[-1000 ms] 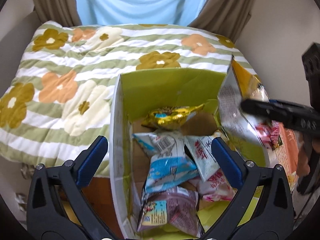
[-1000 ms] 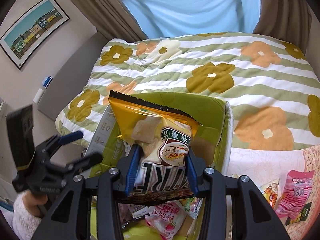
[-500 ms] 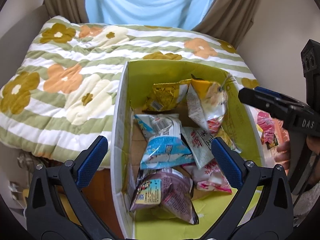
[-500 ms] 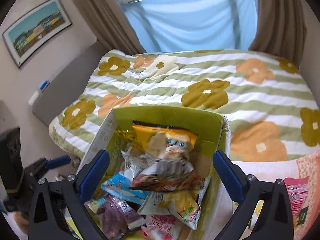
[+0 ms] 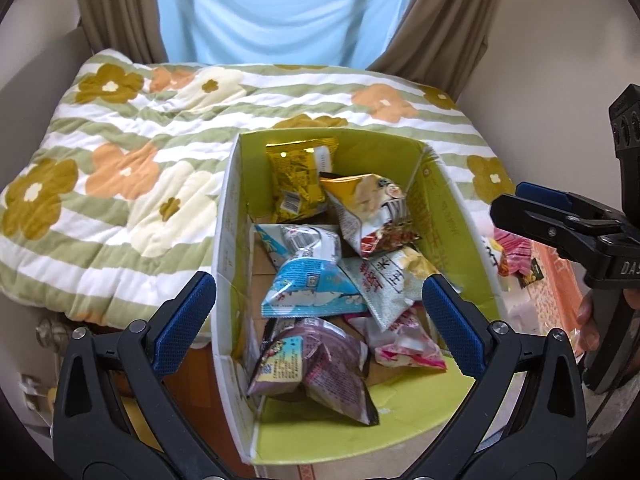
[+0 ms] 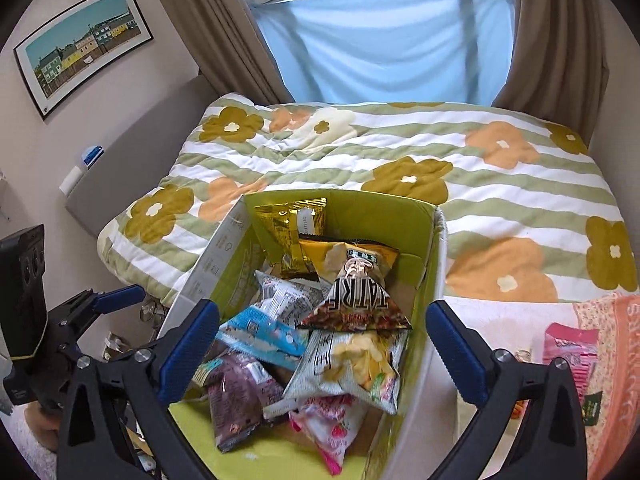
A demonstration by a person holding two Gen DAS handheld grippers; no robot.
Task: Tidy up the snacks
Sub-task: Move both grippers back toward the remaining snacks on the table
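Most packets lie in the box point(image 5: 452, 216), a pink packet point(image 6: 570, 354) remains outside at right, and both left gripper point(image 5: 320, 320) and right gripper point(image 6: 324, 344) jaws gape wide, holding nothing

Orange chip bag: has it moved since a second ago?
Yes. The orange chip bag has left the right tongs, now open, and lies inside the green box, against its far wall.

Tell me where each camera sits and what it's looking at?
Left wrist: rides the left gripper, looks down into the snack box; right gripper at right.
Right wrist: rides the right gripper, looks into the box from its right; left gripper at left.
Shared: box, orange chip bag, flowered quilt.
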